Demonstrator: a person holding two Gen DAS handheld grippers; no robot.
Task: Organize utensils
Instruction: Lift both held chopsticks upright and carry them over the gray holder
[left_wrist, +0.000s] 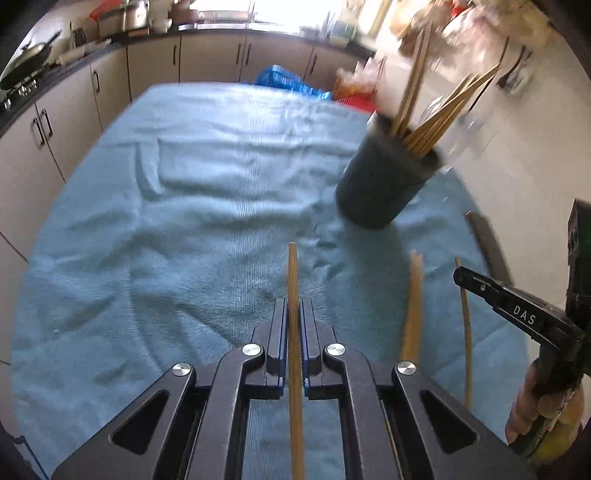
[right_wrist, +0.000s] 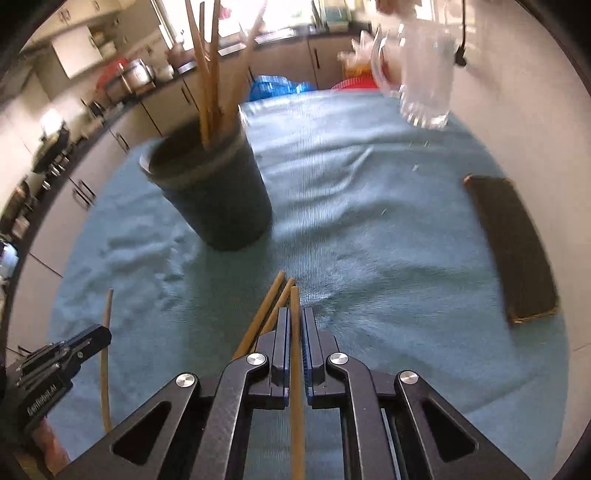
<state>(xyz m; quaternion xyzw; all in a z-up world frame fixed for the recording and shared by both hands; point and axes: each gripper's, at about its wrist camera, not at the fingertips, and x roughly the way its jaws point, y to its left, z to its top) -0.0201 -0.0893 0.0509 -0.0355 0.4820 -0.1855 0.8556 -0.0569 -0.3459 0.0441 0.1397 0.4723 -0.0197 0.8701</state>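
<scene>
The left gripper (left_wrist: 294, 314) was clamped on a single wooden chopstick (left_wrist: 293, 280), whose tip stood out beyond the pads over the blue towel (left_wrist: 166, 206). The right gripper (right_wrist: 294, 321) was likewise closed tight on one chopstick (right_wrist: 294, 302), with two more loose chopsticks (right_wrist: 271, 302) lying just left of its fingers on the towel. A dark cup (right_wrist: 218, 192) holding a bundle of upright chopsticks stood farther off, to the left in the right wrist view and to the right in the left wrist view (left_wrist: 384, 177); nothing lay between either gripper and the cup. A clear glass mug (right_wrist: 424, 74) stood at the far right edge of the towel. A dark woven mat (right_wrist: 513, 243) lay at the right. Cabinets (left_wrist: 207, 59) lined the far side.
</scene>
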